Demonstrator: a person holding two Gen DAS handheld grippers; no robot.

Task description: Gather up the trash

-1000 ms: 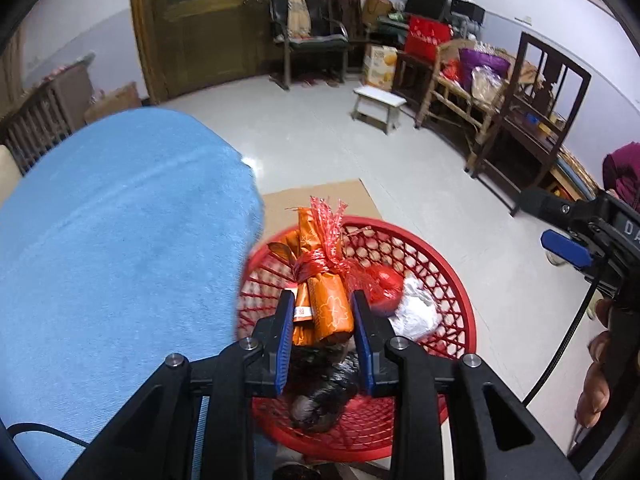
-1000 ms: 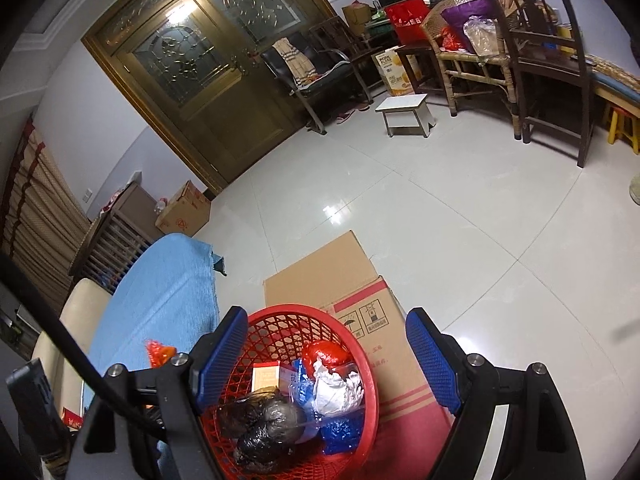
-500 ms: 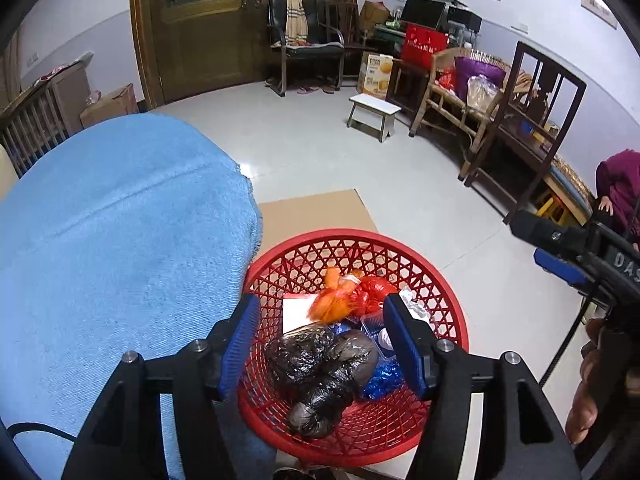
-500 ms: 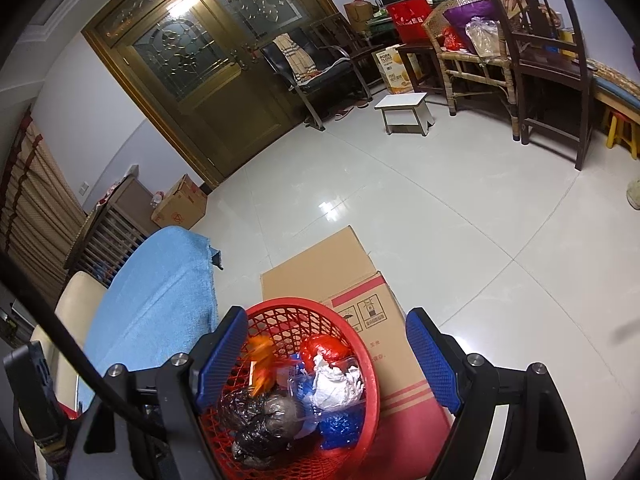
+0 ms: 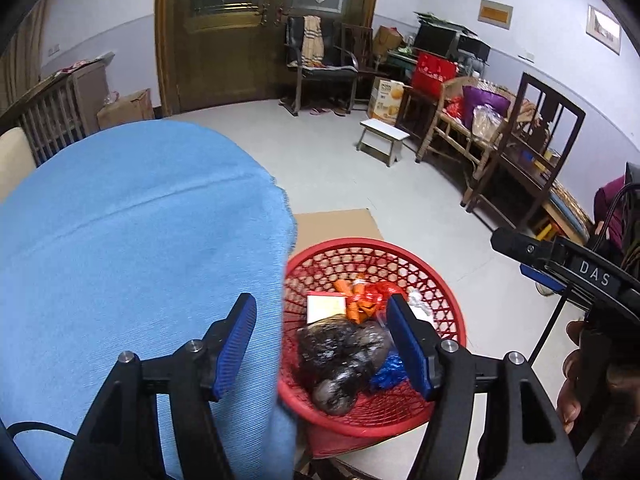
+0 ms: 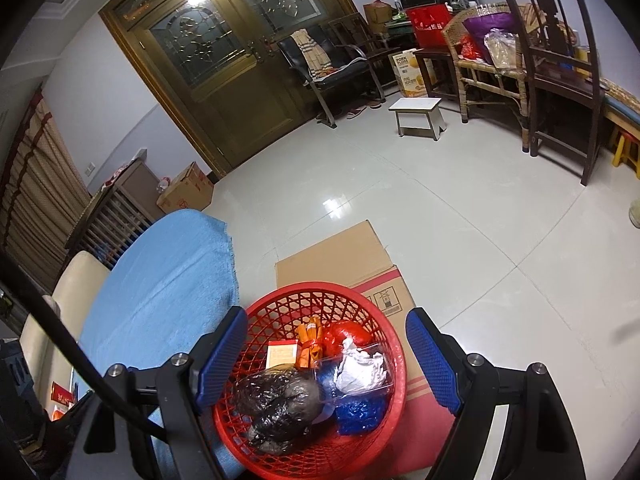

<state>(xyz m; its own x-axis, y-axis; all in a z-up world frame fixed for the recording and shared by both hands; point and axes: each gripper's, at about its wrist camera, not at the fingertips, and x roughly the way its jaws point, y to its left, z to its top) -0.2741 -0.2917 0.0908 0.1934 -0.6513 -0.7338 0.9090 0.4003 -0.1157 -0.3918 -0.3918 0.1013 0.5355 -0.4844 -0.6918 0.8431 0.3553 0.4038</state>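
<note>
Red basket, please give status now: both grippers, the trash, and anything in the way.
Left gripper opening, nothing between its pads. Right gripper open, empty. Orange wrapper lies in red basket with other trash. Nothing blocking.

Dim indoor light — glare on the floor tiles (image 6: 335,205), fisheye-bent dark corners.

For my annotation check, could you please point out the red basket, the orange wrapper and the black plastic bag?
red basket (image 6: 320,292): right wrist view, far rim.
orange wrapper (image 6: 309,344): right wrist view, middle.
black plastic bag (image 5: 340,354): left wrist view, crumpled middle.
</note>
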